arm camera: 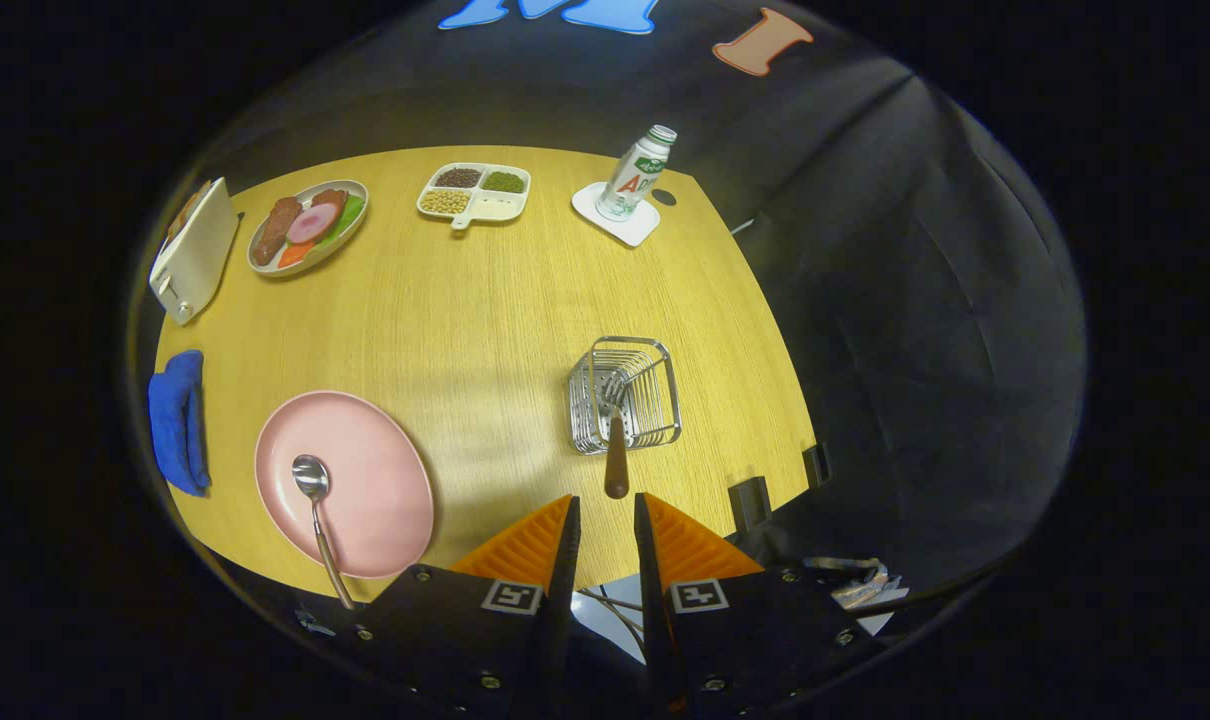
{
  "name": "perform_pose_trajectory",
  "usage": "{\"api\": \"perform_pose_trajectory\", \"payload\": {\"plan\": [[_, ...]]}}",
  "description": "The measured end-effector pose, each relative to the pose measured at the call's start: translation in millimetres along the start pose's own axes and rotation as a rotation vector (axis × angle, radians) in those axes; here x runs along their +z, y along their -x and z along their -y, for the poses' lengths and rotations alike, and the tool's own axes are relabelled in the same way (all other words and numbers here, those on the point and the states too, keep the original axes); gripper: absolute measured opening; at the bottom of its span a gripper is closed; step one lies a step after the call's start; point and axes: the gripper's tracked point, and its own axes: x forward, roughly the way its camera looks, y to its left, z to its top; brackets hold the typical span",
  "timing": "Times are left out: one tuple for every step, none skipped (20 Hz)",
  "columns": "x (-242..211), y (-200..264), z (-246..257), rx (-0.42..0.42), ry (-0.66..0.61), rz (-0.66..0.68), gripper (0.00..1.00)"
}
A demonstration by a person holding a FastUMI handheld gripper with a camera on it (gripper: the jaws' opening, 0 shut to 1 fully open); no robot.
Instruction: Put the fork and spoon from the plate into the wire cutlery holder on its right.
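Fork (615,425) leans in the holder (625,395) just ahead of the narrowly parted, empty tongs (605,515); clipping its handle could tip it out.

Gripper (605,515): screwed housings, square tag markers

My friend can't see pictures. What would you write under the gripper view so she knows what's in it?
A fork stands in a wire cutlery holder on a wooden table, just ahead of the gripper, whose fingers are slightly apart and empty. To the holder's left, a spoon lies on a pink plate.
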Motion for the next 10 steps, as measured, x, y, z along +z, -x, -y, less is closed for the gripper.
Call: {"api": "perform_pose_trajectory", "payload": {"plan": [[0,2,-8,0.006,0.017,0.006,0.32],[0,4,-17,0.011,0.035,0.011,0.32],[-1,6,-25,0.017,0.049,0.012,0.32],[-2,9,-35,0.029,0.059,0.012,0.32],[-2,11,-45,0.044,0.071,0.016,0.33],[-2,13,-53,0.053,0.089,0.02,0.33],[-4,14,-61,0.06,0.11,0.022,0.33],[-7,17,-68,0.066,0.132,0.023,0.32],[-9,18,-77,0.072,0.148,0.025,0.32],[-12,20,-85,0.076,0.159,0.018,0.32]]}}
